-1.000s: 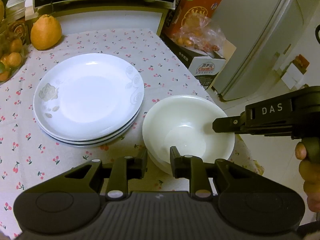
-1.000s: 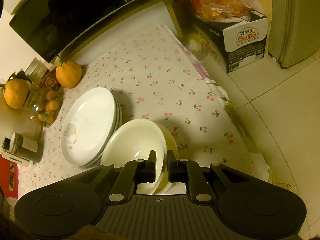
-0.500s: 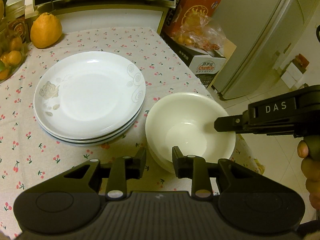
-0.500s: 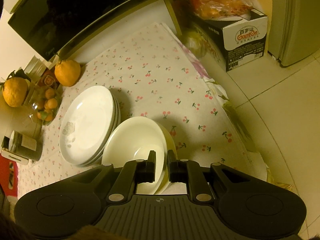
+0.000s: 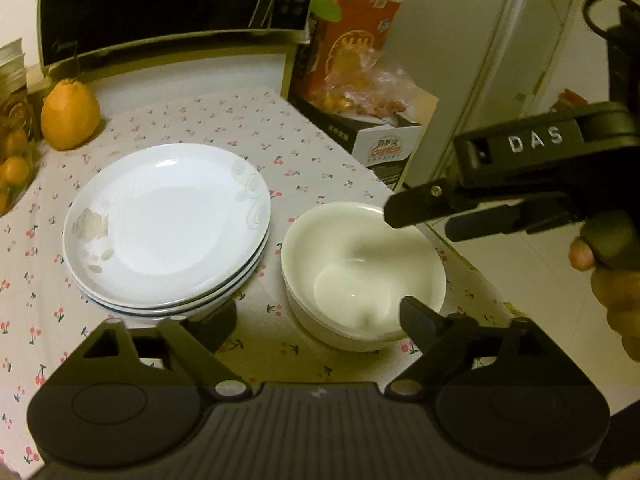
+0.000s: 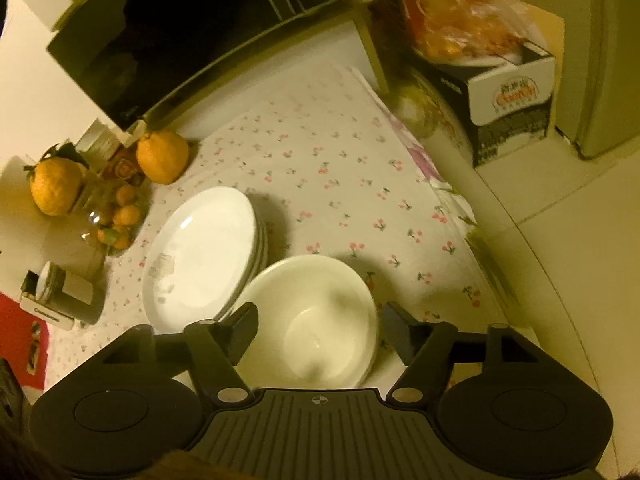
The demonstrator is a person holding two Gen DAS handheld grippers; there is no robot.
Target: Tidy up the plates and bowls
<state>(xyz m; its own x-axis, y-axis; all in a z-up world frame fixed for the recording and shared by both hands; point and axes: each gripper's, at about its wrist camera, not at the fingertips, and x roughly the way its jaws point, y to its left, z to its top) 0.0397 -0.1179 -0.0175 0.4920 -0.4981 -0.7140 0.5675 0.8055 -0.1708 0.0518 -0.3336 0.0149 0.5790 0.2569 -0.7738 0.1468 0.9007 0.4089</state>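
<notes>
A stack of white plates lies on the cherry-print tablecloth, with a stack of cream bowls just right of it near the table's right edge. My left gripper hovers at the bowls' near side, its jaws opening wide, and no pad presses on the rim. My right gripper reaches in from the right over the bowls' far rim. In the right wrist view the bowls sit between the opening fingers of my right gripper without being pinched; the plates are to the left.
A microwave stands at the back, with a large orange fruit in front of it. A jar of small oranges is at the left. Beyond the table's right edge stand a carton and a fridge. A hand holds the right gripper.
Both grippers went from nearly shut at the bowl's rim to wide apart. The top bowl, earlier tilted in the right gripper's grip, now rests nested in the stack.
</notes>
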